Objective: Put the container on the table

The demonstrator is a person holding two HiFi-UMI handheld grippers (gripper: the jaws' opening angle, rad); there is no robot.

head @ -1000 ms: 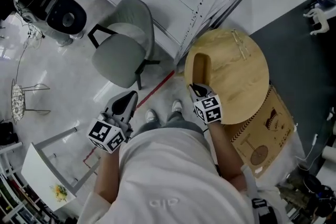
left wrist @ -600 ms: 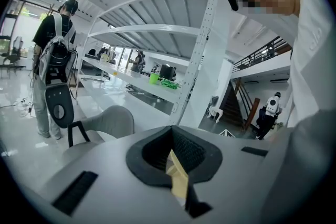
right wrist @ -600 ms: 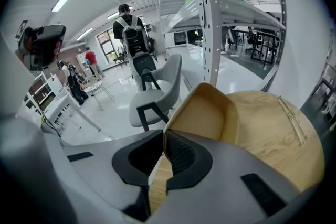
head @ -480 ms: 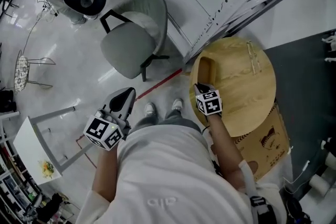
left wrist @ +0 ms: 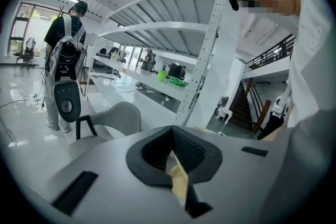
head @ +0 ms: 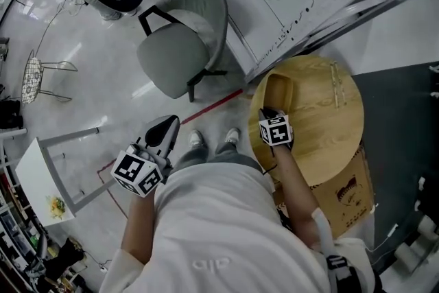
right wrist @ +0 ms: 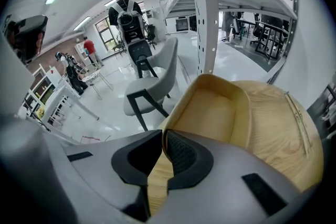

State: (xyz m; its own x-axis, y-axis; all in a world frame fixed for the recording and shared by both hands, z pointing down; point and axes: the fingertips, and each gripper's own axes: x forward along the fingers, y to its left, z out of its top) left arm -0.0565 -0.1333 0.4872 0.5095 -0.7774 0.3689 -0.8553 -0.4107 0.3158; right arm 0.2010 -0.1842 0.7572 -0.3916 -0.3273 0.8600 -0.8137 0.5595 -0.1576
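Two hand-held grippers, one loaded

Head view: light wooden rectangular container sits on round wooden counter, near its left edge. Right hand-held gripper meets its near end. Left hand-held gripper hangs over the floor.
Left gripper view: jaws together, nothing held.
Right gripper view: jaws pinched on the container's near wall.

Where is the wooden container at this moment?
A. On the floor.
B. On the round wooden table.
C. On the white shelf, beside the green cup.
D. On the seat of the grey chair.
B: the wooden container sits on the round wooden table, with the right gripper shut on its near rim.
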